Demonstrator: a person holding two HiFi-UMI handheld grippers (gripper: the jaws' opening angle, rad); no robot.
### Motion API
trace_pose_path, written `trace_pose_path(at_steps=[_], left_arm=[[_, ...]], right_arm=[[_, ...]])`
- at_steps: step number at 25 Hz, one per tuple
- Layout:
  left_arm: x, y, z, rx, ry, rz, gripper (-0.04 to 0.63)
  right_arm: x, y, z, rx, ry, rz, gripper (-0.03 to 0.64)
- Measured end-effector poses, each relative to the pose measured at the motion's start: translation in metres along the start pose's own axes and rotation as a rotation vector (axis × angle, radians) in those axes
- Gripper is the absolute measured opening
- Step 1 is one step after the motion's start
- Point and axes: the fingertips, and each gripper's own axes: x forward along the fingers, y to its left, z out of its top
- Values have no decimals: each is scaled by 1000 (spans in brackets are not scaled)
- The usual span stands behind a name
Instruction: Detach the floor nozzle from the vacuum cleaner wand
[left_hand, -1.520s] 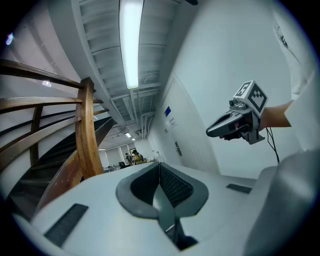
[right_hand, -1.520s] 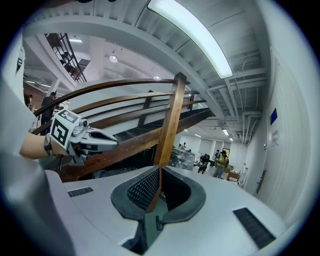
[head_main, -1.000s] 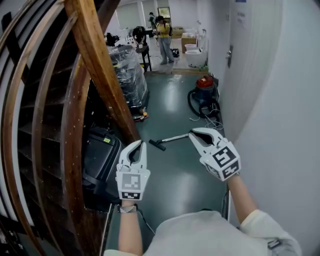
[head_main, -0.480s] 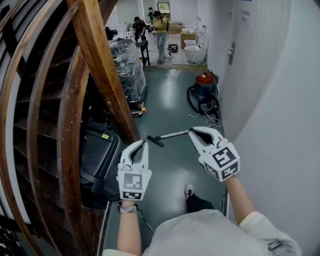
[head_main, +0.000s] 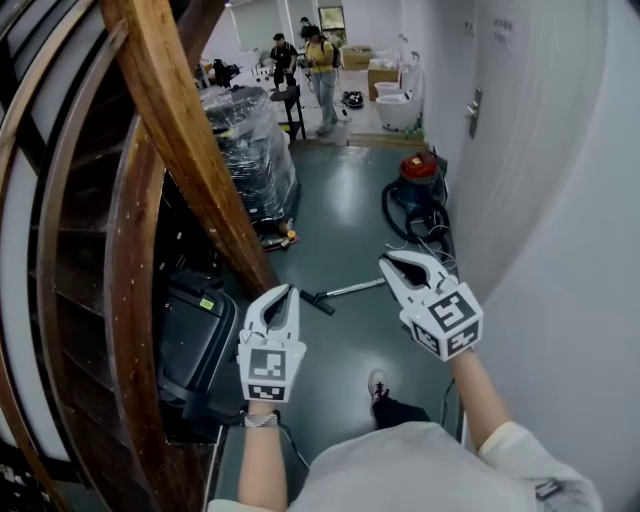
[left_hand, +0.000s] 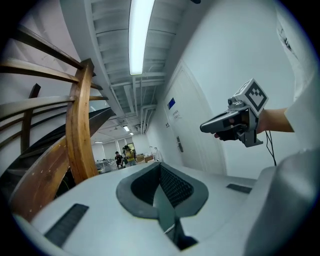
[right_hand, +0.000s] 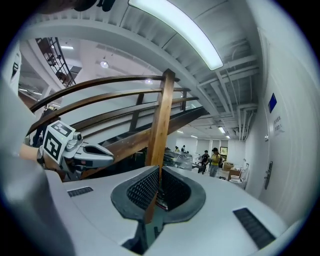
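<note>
you hold both grippers out level in front of you, over the green floor (head_main: 345, 215) of a narrow corridor. your left gripper (head_main: 284, 291) has its jaws pressed together with nothing between them. the jaws of your right gripper (head_main: 386, 263) are together too, and just as empty. the 2 grippers are side by side and well apart, and neither touches anything.

the floor nozzle (head_main: 318, 300) lies on the floor ahead of you, in the head view between the 2 grippers and beyond their tips. it is dark and sits on the end of the silver wand (head_main: 352, 289), which runs from it to the right and passes behind your right gripper. further along, by the right wall, stands the red and black vacuum cleaner (head_main: 418, 170) with its black hose (head_main: 397, 212) looped beside it.

on your left a thick wooden stair beam (head_main: 185, 150) slants up, with a black case (head_main: 195, 325) below it and a plastic-wrapped load (head_main: 250, 145) behind it. 1 shoe (head_main: 377, 383) shows on the floor under your arms. at the far end of the corridor 2 people (head_main: 322, 60) stand near some boxes.
</note>
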Motion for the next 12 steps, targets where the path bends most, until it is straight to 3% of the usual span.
trace_pose_path(at_steps=[12], left_arm=[[150,36,13,-13,8,33,-6]], right_arm=[[91,-130,-1,10,-12,55,34]])
